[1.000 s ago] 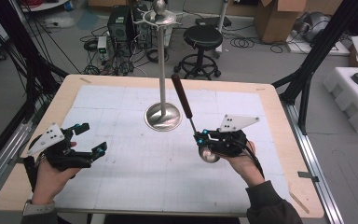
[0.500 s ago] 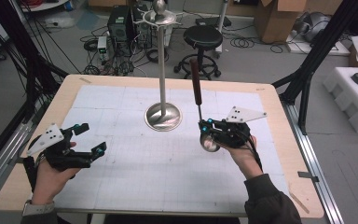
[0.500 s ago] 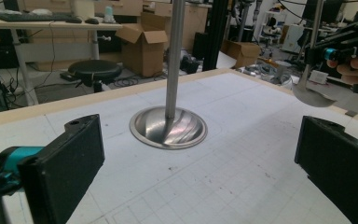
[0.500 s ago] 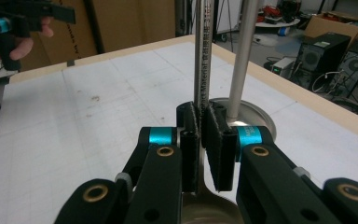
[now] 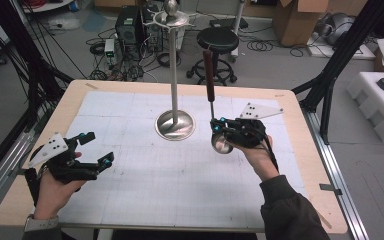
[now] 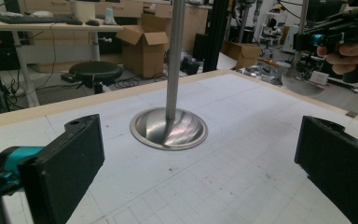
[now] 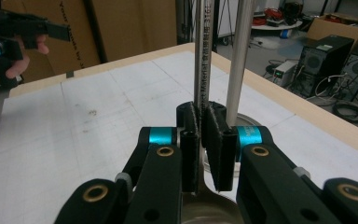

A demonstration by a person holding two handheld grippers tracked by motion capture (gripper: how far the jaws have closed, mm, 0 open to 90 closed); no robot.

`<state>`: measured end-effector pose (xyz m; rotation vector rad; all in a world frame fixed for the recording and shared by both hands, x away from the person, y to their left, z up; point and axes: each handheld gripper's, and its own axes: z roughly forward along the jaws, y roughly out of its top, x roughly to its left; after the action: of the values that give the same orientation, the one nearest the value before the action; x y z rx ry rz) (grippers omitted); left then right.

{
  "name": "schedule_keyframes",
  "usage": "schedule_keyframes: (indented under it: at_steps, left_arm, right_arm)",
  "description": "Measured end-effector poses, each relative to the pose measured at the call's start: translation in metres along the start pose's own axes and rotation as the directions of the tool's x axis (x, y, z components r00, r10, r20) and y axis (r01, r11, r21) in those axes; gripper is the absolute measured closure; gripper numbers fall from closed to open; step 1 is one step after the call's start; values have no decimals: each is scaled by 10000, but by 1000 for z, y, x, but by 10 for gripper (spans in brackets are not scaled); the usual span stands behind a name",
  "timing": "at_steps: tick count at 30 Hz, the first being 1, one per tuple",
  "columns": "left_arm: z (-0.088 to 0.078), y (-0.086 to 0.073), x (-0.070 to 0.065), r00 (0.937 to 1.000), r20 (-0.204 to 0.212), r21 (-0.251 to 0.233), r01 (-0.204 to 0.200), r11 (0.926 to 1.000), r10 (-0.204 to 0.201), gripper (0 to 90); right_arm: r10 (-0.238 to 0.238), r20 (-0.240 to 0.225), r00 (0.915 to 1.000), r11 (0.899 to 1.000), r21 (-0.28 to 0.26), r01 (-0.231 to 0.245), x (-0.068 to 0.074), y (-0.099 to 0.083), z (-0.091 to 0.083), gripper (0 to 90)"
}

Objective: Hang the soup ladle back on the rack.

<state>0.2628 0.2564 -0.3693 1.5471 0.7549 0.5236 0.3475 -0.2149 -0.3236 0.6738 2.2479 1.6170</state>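
Observation:
A steel ladle [image 5: 222, 144] with a dark brown handle stands nearly upright, bowl down, just right of a steel stand [image 5: 175, 125]. The stand is a tall pole on a round base with a hook ring at its top. My right gripper [image 5: 219, 127] is shut on the ladle's thin shaft [image 7: 200, 70] just above the bowl; the stand's pole [image 7: 237, 60] rises close behind it. My left gripper [image 5: 99, 148] is held open over the near left of the table with nothing between its jaws. In the left gripper view that gripper [image 6: 200, 168] faces the stand's base [image 6: 168, 128].
A white gridded mat [image 5: 145, 180] covers the wooden table [image 5: 300, 165]. Beyond the far edge are a black stool [image 5: 217, 40], computer towers, cables and cardboard boxes. Black frame struts stand at the left and right of the table.
The right gripper has turned the ladle from leaning left to nearly upright and shifted slightly right, away from the stand's base. The left gripper has stayed where it was, open.

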Motion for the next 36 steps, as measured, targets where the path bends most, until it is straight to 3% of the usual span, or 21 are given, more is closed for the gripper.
schedule_keyframes:
  at_steps: [11, 17, 36]
  left_arm:
    - [-2, -1, 1, 10000, -19, -8, 28, 10000, -28, 19]
    - [-6, 1, 1, 9998, 73, -361, 163, 9992, -161, 19]
    - [-10, -2, 4, 9995, -119, -368, 299, 9989, -303, 19]
  right_arm:
    - [172, -188, 9997, 9997, -149, -175, -7, 12, 4, 843]
    - [363, -302, 9989, 9993, 40, -362, -15, 24, 7, 842]
    - [506, -149, 9986, 9982, 342, -501, -34, 50, 23, 843]
